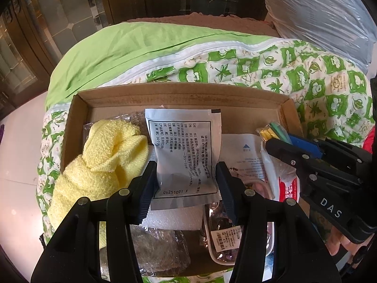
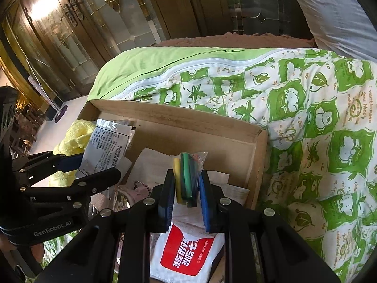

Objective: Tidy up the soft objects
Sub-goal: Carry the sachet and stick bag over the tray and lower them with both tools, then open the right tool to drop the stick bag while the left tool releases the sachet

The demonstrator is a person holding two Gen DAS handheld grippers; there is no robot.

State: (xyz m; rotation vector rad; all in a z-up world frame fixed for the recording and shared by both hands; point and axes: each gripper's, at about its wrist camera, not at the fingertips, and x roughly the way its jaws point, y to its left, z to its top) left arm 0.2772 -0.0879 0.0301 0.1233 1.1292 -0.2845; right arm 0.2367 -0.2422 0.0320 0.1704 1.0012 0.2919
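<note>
In the left wrist view, the left gripper (image 1: 186, 184) is pinching a white printed foil sachet (image 1: 183, 151) by its side edges, long axis pointing away from the jaws, above the shallow cardboard box (image 1: 179, 92), beside a yellow terry cloth (image 1: 106, 160). In the right wrist view, the right gripper (image 2: 187, 198) is clamping a clear packet of coloured strips (image 2: 187, 174) upright over the box's right end, a red-and-white wet-wipe pack (image 2: 186, 250) lying below and the left gripper (image 2: 94, 167) crowding alongside.

We read "04251001 F" on the white sachet (image 1: 186, 151), "DAS" on the right claw (image 1: 278, 141), "GenRobot.AI" on the left claw (image 2: 94, 167), "Wet wipe" on the red-labelled pack (image 2: 188, 250), and "I want to make you happy" on the quilt (image 2: 329, 122).
</note>
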